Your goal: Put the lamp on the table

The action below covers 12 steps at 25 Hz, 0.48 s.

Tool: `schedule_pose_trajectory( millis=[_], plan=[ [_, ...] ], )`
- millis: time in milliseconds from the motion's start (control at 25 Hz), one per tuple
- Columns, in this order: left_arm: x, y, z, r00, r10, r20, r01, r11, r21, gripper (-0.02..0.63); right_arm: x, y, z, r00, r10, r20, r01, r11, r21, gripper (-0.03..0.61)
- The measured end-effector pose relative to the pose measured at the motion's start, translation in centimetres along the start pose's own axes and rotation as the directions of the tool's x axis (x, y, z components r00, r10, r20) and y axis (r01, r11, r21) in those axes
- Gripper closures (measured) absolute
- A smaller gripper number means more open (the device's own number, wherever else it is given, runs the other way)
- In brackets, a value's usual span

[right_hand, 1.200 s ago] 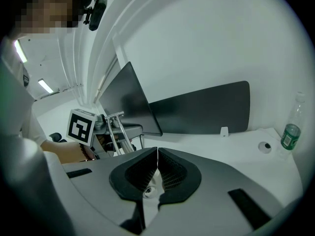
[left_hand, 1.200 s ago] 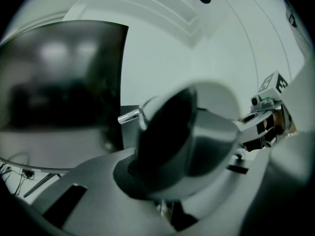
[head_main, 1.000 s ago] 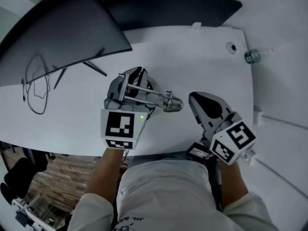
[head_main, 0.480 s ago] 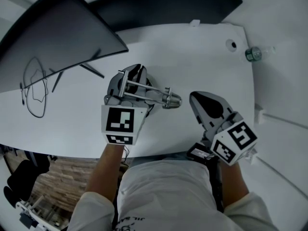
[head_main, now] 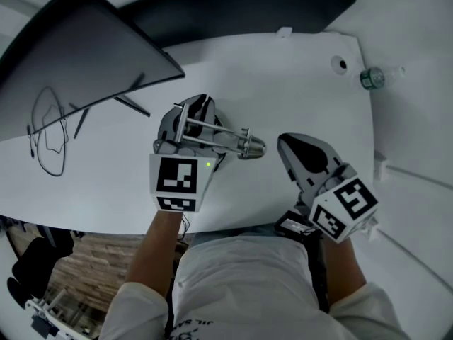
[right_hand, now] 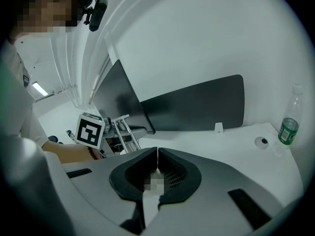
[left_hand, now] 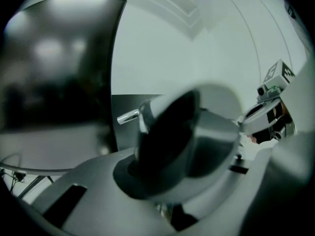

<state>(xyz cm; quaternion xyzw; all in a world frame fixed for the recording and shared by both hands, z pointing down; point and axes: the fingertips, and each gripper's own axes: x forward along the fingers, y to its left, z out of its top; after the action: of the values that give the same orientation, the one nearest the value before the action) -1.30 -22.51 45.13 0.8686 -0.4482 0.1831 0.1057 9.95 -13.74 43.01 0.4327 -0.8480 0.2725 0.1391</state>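
The left gripper (head_main: 191, 113) carries the lamp (head_main: 216, 137), a folded metal desk lamp, low over the white surface (head_main: 297, 83), just in front of the monitor (head_main: 85, 48). Whether the lamp already touches the surface I cannot tell. The left gripper view shows its fingers (left_hand: 83, 181) closed narrow on a dark, rounded part of the lamp. The right gripper (head_main: 284, 142) waits near the front edge, fingers pressed together with nothing between them.

The lamp looks stiff and fairly light, but its thin rods (head_main: 211, 128) are probably hinged and may swing. Smooth metal could slip, so the thick rounded part is likely the safest hold, and it should be set down gently.
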Motion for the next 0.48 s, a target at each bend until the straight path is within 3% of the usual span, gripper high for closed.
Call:
schedule_pose_trajectory(
  millis=[480],
  plan=[
    [-0.08,-0.9,-0.77,1.0,-0.005,0.008,0.004,0.999,0.044,0.586,-0.12,0.06,-0.5,1.0,-0.008,-0.003,0.008,1.0,0.009,0.546]
  ],
)
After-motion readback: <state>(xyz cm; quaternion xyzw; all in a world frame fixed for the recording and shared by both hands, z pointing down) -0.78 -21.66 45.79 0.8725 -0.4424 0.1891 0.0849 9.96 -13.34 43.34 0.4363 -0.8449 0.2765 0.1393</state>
